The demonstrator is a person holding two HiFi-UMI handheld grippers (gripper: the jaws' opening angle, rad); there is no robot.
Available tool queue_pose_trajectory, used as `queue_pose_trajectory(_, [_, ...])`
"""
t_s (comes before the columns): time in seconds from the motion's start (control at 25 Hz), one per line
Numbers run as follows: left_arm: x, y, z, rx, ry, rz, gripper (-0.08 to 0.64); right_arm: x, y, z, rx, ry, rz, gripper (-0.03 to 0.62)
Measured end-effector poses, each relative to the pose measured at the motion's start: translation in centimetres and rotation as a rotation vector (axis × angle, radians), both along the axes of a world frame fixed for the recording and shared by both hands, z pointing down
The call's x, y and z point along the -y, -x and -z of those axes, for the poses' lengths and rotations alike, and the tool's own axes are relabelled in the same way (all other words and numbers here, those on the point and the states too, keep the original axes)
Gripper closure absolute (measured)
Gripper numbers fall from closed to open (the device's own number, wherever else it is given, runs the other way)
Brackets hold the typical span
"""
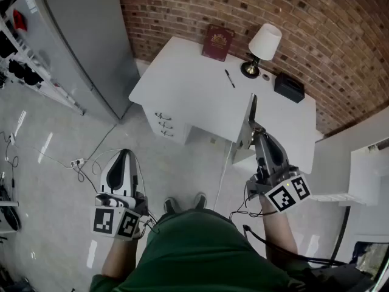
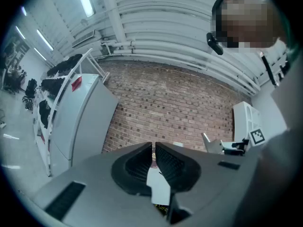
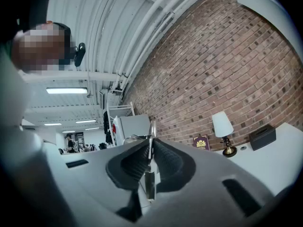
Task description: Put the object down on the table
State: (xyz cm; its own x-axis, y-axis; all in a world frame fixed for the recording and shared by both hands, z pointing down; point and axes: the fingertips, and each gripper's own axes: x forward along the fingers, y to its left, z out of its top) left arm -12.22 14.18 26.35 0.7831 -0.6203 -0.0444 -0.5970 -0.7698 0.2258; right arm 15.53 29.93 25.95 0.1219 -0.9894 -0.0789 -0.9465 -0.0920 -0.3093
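My right gripper [image 1: 256, 131] is shut on a thin flat grey panel [image 1: 250, 119]. The panel stands on edge and hangs above the front right edge of the white table [image 1: 182, 84]. In the right gripper view the panel [image 3: 151, 131] shows as a narrow strip pinched between the pads, and it sticks out past the gripper [image 3: 150, 148]. My left gripper [image 1: 119, 170] hangs low at the left above the floor, well short of the table. Its jaws [image 2: 154, 148] are together with nothing between them.
On the table stand a maroon book [image 1: 217, 42], a white-shaded lamp [image 1: 262, 46], a black box [image 1: 289, 87] and a pen [image 1: 230, 78]. Drawers [image 1: 163, 124] sit under its front. A grey cabinet [image 1: 85, 35] is at the left, a power strip [image 1: 78, 162] on the floor, a white shelf [image 1: 364, 175] at the right.
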Motion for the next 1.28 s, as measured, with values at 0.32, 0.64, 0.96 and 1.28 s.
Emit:
queue_pose_trajectory(0.32, [-1.5, -2.7, 0.2, 0.016, -0.015, 0.013, 0.537, -0.6, -2.7, -0.3, 0.009, -0.007, 0.020, 0.569])
queue_pose_trajectory(0.64, [-3.6, -6.2, -0.1, 0.046, -0.020, 0.046, 0.537, -0.2, -5.9, -2.0, 0.027, 0.010, 0.094, 0.568])
queue_pose_trajectory(0.96, [-3.9, -6.2, -0.8, 0.096, -0.006, 0.137, 0.537, 2.6, -8.0, -3.9, 0.068, 0.037, 0.166, 0.568])
queue_pose_trajectory(1.28, [-0.7, -5.1, -1.3, 0.093, -0.008, 0.192, 0.537, 7.7, -7.5, -5.2, 0.048, 0.063, 0.216, 0.569])
